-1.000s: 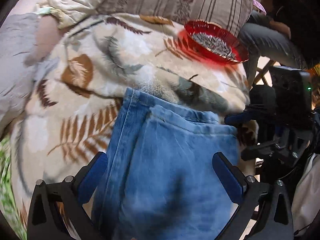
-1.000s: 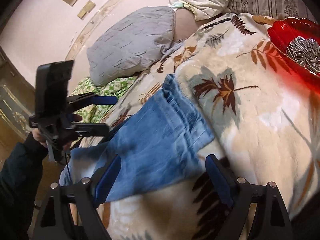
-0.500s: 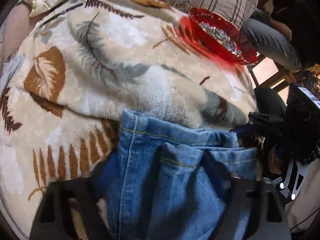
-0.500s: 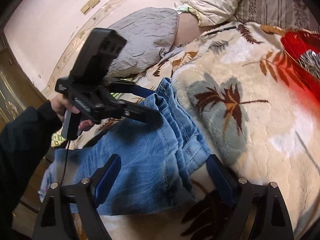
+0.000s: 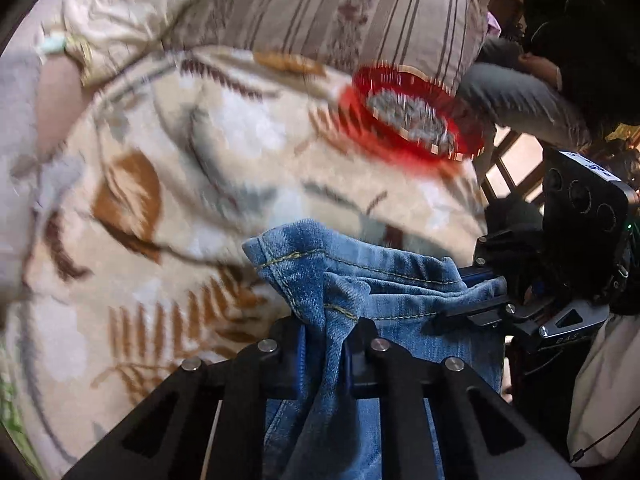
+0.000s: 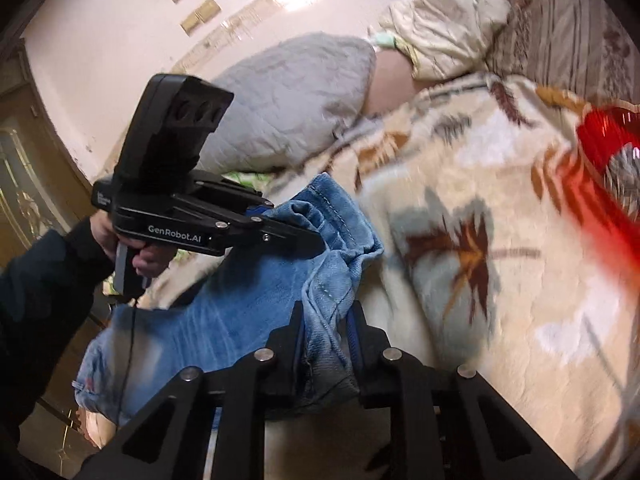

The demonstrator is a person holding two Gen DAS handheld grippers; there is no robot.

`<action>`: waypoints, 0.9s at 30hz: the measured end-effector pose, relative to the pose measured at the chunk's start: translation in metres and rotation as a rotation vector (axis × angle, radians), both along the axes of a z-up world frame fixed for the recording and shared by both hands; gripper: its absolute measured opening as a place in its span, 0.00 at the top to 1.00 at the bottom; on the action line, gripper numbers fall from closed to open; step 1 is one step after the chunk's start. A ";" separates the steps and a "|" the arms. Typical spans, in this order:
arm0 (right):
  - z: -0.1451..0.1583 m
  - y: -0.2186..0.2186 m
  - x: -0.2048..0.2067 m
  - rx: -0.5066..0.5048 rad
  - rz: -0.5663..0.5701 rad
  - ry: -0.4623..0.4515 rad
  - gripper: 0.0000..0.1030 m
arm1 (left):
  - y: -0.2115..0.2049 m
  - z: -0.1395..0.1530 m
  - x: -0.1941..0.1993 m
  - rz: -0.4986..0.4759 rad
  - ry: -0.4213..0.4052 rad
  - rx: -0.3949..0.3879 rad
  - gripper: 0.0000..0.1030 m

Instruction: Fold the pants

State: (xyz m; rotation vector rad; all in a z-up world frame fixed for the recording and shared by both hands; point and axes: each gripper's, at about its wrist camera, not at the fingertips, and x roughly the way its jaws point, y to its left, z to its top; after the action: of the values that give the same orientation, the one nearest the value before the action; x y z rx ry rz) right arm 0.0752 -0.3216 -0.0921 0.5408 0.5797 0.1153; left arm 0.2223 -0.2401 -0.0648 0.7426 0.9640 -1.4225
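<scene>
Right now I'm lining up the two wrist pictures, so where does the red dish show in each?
Left wrist: the red dish sits upper right of centre, on the leaf-print blanket below the striped pillow.
Right wrist: it is cut off at the right edge, on the same blanket.
Shared landmark: the jeans hem, clamped in both grippers.

The pants (image 5: 384,292) are faded blue denim with yellowish stitching along the hems. Beneath them the blanket (image 5: 224,148) is cream, printed with brown, rust-orange and grey leaves, and a red dish (image 5: 416,120) holding something speckled grey sits on it. Behind are a beige pillow (image 5: 344,12) with brown stripes and a plain grey pillow (image 6: 292,96); both grippers are black.
</scene>
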 end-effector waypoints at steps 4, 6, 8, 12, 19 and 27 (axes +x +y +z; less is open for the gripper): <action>0.029 -0.010 0.006 -0.052 -0.035 -0.072 0.80 | -0.015 0.036 0.008 0.021 -0.048 -0.083 0.86; 0.038 -0.021 0.014 -0.085 -0.072 -0.080 0.80 | -0.027 0.042 0.016 0.031 -0.062 -0.096 0.86; 0.034 -0.040 0.030 -0.090 -0.116 -0.043 0.80 | -0.051 0.038 0.024 0.046 -0.070 -0.075 0.85; 0.010 -0.062 0.053 -0.092 -0.152 0.068 0.80 | -0.088 -0.005 0.035 0.066 -0.081 0.046 0.84; -0.039 -0.070 0.059 -0.053 -0.150 0.198 0.78 | -0.100 -0.051 0.053 0.153 -0.074 0.150 0.51; -0.005 -0.069 0.035 -0.143 -0.220 0.122 0.27 | -0.067 -0.001 0.060 0.300 -0.204 0.082 0.10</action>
State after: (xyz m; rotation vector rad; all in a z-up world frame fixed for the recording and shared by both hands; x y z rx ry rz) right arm 0.1102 -0.3908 -0.0975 0.4715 0.6383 -0.1671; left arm 0.2823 -0.3072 -0.0659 0.7524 0.9347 -1.0313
